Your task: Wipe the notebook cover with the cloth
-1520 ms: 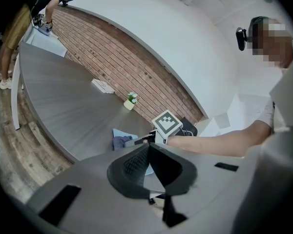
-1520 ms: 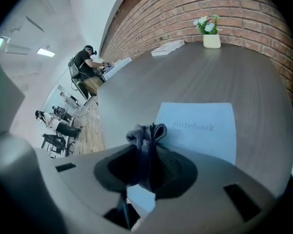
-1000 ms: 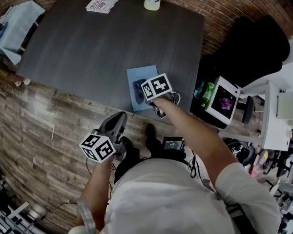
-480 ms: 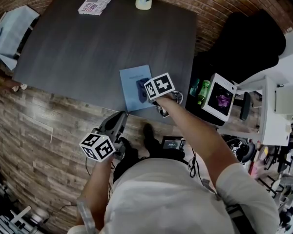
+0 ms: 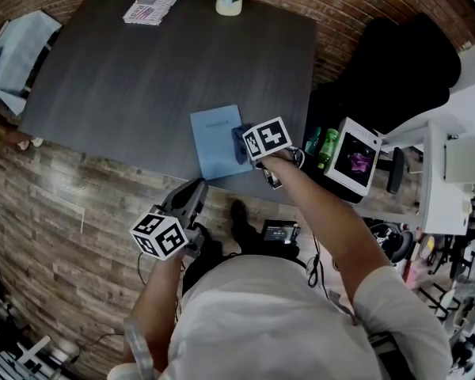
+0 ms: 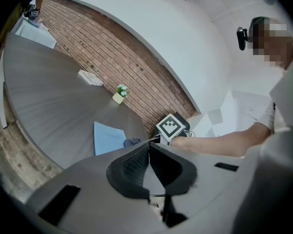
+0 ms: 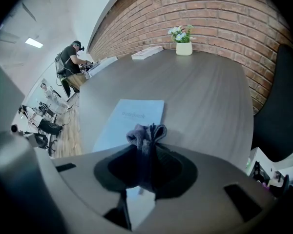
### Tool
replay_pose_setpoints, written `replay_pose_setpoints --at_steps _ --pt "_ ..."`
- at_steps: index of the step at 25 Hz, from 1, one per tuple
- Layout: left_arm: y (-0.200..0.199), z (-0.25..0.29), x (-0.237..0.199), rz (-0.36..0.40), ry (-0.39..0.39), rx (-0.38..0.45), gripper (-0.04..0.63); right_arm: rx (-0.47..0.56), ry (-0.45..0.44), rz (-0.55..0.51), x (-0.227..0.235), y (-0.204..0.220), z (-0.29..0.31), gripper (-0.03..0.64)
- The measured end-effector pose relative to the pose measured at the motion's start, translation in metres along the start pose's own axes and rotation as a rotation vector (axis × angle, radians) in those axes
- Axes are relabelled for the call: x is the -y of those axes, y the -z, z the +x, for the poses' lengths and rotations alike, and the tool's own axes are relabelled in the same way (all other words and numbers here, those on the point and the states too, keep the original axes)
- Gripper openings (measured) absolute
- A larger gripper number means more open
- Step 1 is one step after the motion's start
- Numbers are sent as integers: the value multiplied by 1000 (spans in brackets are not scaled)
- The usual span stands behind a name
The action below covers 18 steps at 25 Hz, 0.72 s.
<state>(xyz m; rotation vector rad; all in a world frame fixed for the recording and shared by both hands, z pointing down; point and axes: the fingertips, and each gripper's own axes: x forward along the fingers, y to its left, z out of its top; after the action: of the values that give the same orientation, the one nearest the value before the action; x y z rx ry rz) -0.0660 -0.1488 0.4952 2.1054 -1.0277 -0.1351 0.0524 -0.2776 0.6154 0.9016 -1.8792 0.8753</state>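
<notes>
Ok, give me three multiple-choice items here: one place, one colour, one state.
1. The notebook lies: A at the far edge of the table; B by its near edge; C on the floor.
2. Its cover is: A light blue; B red; C black.
3. The right tongs are: A open; B shut on the cloth; C shut, empty.
Answers: 1 B, the head view shows it by the near edge. 2 A, it is pale blue in every view. 3 B, dark fabric bunches between them.

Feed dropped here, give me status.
Right gripper shut on cloth, at right edge of notebook. Left gripper shut, empty, over the wood floor. Nothing else on cover.
</notes>
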Motion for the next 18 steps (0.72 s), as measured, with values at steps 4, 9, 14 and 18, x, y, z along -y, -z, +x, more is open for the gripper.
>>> replay_pose_setpoints --at_steps 4,9,14,18 --pt "0 0 1 3 3 2 9 10 24 0 9 1 -8 106" --pt "0 -2 2 4 3 2 9 34 63 -20 19 -2 -24 106" --pt "1 -5 1 6 5 2 9 68 79 -19 22 -7 -38 106" --pt "1 -12 -2 3 -2 8 9 96 49 -23 6 -11 -46 106"
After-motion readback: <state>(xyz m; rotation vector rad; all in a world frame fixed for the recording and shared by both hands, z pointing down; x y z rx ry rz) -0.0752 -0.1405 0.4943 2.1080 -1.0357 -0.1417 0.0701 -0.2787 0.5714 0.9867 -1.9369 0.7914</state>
